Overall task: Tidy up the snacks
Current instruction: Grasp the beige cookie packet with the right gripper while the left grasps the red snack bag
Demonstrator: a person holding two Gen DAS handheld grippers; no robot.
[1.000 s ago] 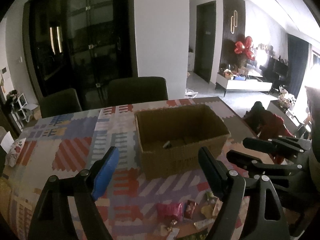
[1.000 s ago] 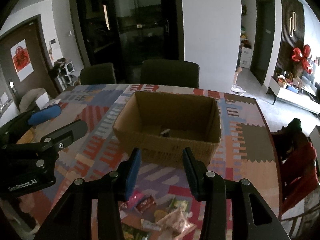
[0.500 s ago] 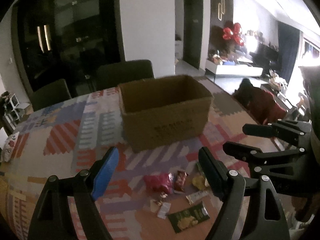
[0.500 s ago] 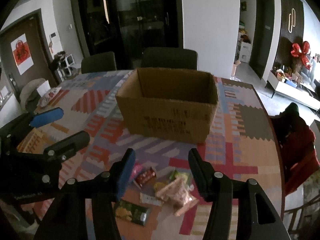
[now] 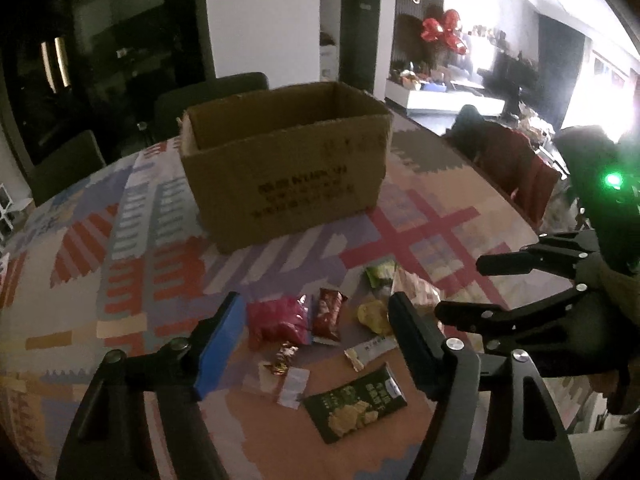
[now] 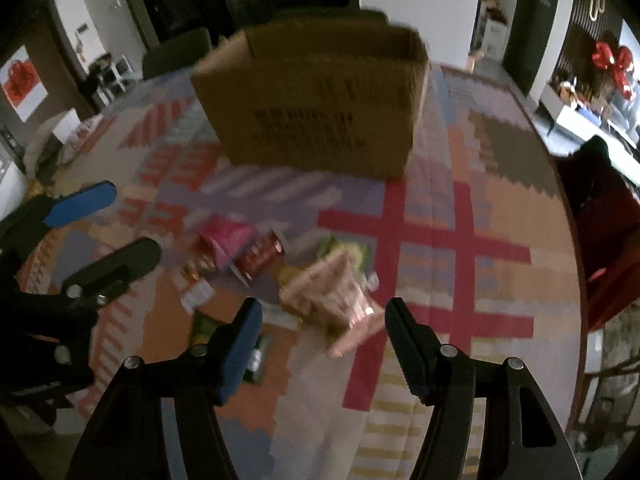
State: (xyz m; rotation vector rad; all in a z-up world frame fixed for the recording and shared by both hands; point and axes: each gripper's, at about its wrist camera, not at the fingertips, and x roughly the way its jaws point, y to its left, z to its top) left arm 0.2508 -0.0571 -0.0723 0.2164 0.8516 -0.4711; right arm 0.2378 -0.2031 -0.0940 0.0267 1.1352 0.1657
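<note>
Reaching for the next snack; left tool (image 5: 316, 344) half open and just narrowing, right tool (image 6: 320, 336) just widening, both empty above snacks (image 5: 320, 320) loose on the counter (image 5: 80, 280); next, grip one, carry to box (image 5: 284, 168).

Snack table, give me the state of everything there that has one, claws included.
cardboard box: upright, top open
left claw: open, has just been closing, nothing between its jaws
right claw: open, has just been opening, holding nothing
pink packet: lying loose on the tablecloth
dark green packet: lying flat
</note>
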